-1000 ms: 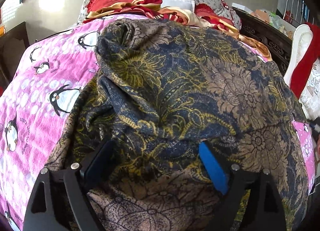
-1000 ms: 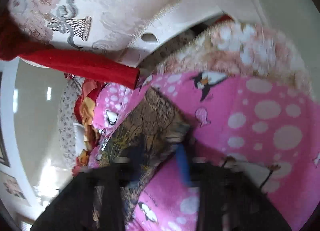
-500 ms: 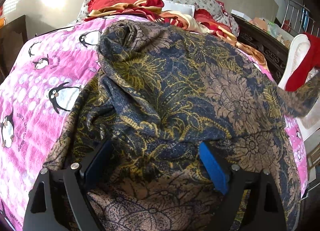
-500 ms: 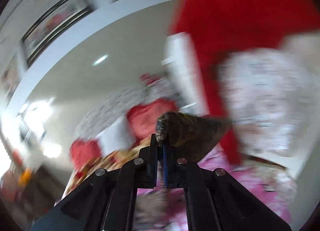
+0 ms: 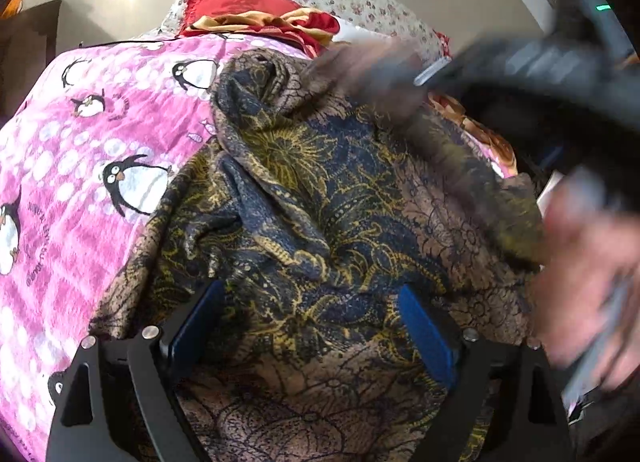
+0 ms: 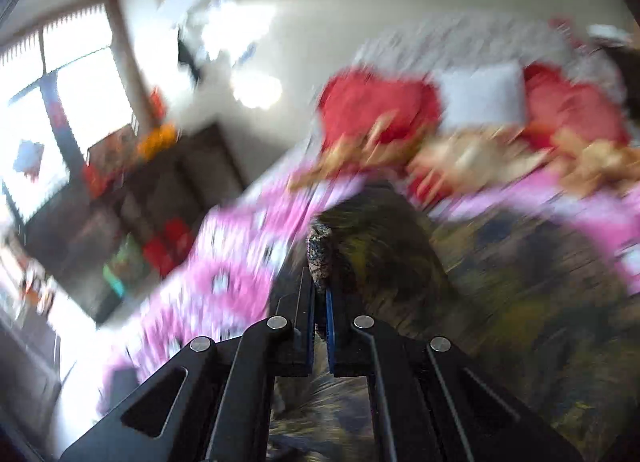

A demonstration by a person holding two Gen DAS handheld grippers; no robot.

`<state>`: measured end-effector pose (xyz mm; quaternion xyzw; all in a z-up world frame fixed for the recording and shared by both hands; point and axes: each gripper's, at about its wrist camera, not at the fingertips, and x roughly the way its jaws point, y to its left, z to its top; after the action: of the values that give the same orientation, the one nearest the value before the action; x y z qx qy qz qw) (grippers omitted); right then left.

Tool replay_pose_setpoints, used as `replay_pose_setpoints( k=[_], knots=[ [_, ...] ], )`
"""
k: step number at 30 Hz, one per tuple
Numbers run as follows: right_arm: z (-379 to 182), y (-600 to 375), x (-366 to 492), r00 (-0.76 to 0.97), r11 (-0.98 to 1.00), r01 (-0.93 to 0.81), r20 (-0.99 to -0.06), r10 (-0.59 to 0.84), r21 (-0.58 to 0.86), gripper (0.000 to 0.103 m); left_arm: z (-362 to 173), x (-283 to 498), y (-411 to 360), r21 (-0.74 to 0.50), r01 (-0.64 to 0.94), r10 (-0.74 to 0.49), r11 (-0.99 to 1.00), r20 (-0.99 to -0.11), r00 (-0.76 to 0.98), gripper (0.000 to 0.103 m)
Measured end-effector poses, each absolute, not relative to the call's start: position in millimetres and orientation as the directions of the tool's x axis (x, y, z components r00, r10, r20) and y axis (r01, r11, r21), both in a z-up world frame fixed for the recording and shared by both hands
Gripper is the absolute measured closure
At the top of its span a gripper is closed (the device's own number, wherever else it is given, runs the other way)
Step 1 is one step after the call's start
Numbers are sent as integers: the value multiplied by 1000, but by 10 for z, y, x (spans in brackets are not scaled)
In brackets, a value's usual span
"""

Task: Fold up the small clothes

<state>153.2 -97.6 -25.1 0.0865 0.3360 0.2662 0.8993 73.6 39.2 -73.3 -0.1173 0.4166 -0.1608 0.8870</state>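
Batik-patterned cloth (image 5: 320,222), dark blue, gold and brown, lies rumpled on the bed, spreading directly under and ahead of the left gripper (image 5: 312,326), whose blue-padded jaws stand wide apart with fabric between them but nothing pinched. Its long axis runs away from that gripper toward the pillows (image 5: 256,6). Left of it the pink penguin blanket (image 5: 80,182) lies bare out to the bed's edge. On the right, the blurred right gripper (image 6: 320,286) is clamped tight on a bunched corner of the cloth, lifted over its far right part. Red and floral pillows crowd the far end.
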Motion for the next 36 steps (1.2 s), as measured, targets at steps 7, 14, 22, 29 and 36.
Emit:
replay_pose_setpoints(
  k=[7,14,22,29,36],
  knots=[
    [-819,-750,1523,483,846,-446,-716,503,294,83,-744,736,441,-360,180,-392,915,-696,601,11],
    [-675,-1436,802,548,906,-383,-745,380,181,68,-411,803,613,-419,209,-448,884,-627,637,11],
    [-952,-1790,185,626,947,-310,-732,269,83,62,-323,1878,480,-514,240,-555,823,-644,526,15],
    [-982,-1729,245,636,947,-309,-723,270,82,58,-704,2071,466,-512,232,-561,827,-720,408,25],
    [-982,-1796,256,629,942,-309,-715,305,130,58,-764,2193,669,-594,151,-594,790,-682,427,43]
  ],
)
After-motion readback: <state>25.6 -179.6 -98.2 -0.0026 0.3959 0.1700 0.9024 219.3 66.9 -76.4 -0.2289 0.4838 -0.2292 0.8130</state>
